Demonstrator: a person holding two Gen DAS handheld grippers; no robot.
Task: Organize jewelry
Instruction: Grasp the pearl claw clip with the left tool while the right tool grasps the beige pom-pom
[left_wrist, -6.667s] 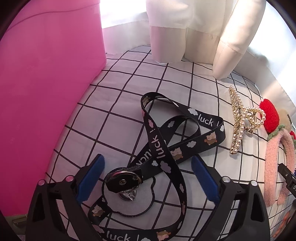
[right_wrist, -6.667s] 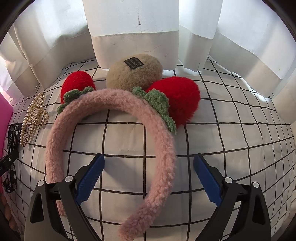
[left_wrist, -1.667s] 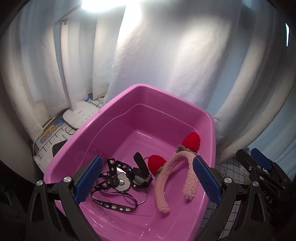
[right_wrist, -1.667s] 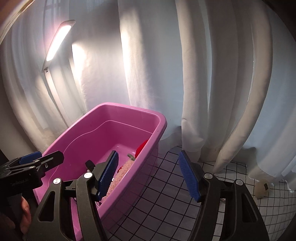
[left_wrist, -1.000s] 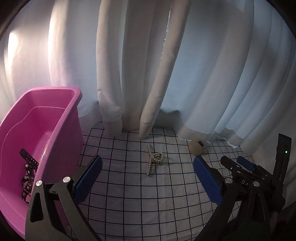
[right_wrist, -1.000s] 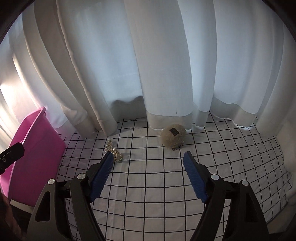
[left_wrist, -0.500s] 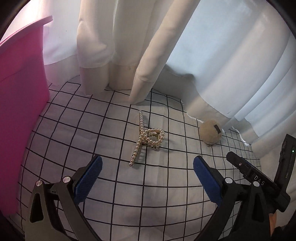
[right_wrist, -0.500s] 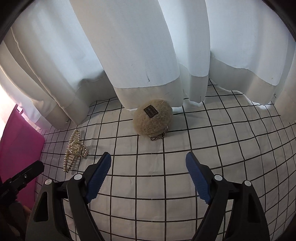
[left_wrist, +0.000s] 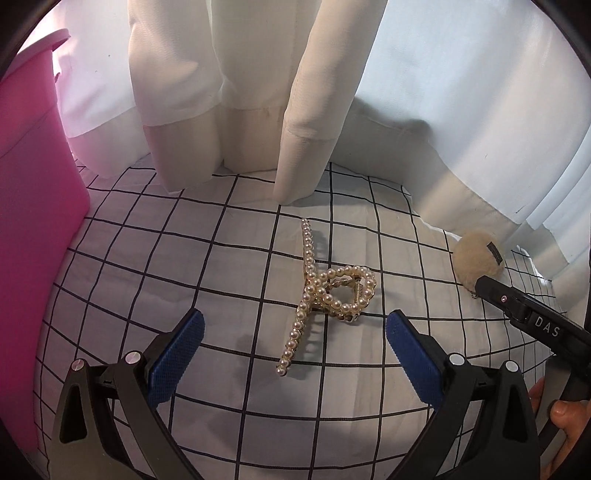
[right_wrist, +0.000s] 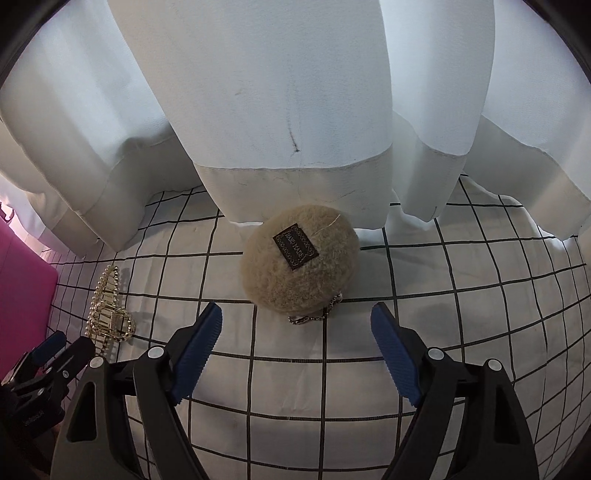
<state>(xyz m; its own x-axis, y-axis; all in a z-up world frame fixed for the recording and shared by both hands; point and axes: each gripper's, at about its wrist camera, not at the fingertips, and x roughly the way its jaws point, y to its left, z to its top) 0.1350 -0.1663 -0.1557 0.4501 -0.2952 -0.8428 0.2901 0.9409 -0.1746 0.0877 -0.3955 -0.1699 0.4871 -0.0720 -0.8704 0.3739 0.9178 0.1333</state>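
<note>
A gold hair claw set with pearls (left_wrist: 325, 293) lies on the black-gridded white cloth (left_wrist: 184, 258). My left gripper (left_wrist: 293, 334) hangs open just above its near end, pads on either side and not touching. A beige fuzzy pom-pom with a dark label and a small ball chain (right_wrist: 299, 267) rests near the curtain hem. Just short of it, my right gripper (right_wrist: 297, 332) stands open with nothing between its blue pads. That pom-pom (left_wrist: 476, 258) also shows at the right of the left wrist view, and the claw (right_wrist: 109, 314) at the left of the right wrist view.
A pink plastic tub (left_wrist: 33, 221) stands at the left edge of the cloth. White curtains (right_wrist: 295, 110) hang along the back and drape onto the cloth. The other gripper's black body (left_wrist: 535, 325) and a hand (left_wrist: 565, 424) show at the right of the left wrist view.
Both grippers have dropped lower and closer to the cloth. The pearl claw and the pom-pom now loom larger, each just ahead of its gripper's open pads.
</note>
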